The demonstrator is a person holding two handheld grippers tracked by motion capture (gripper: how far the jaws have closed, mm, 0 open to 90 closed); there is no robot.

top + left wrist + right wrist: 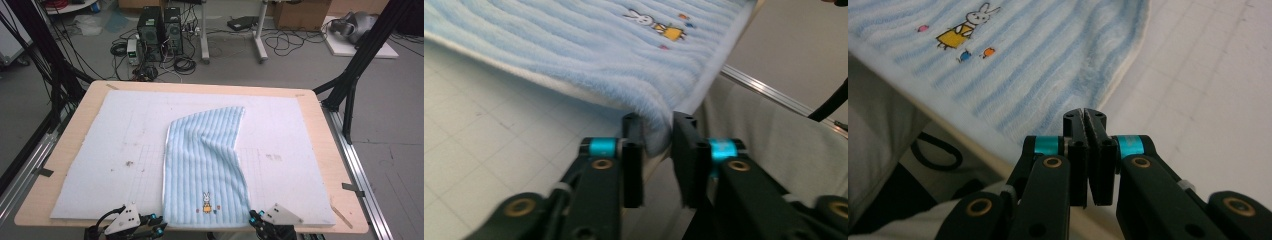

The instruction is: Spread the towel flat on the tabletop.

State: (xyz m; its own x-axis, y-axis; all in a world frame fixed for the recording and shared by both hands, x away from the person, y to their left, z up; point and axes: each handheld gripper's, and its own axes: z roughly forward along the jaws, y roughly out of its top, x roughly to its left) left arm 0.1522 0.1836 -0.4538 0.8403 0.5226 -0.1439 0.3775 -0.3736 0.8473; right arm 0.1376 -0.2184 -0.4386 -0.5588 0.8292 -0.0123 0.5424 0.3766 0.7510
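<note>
A blue striped towel (207, 165), bearing a small rabbit motif (206, 200), lay folded on the pale mat (120, 135) with its near edge at the table's (330, 150) front rim. The left gripper (657, 135) stood at the towel's near left corner, its jaws parted with the corner between them. The right gripper (1084, 116), at the near right corner, had its jaws pressed together, with no towel seen between them.

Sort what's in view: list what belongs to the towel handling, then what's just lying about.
In the job:
- light blue striped fluffy towel with a rabbit picture
- left gripper, jaws apart around the towel's corner
- right gripper, jaws shut at the towel's near edge
- white padded mat on the wooden table

Lying about:
- two black computer towers on the floor
- cardboard box
</note>
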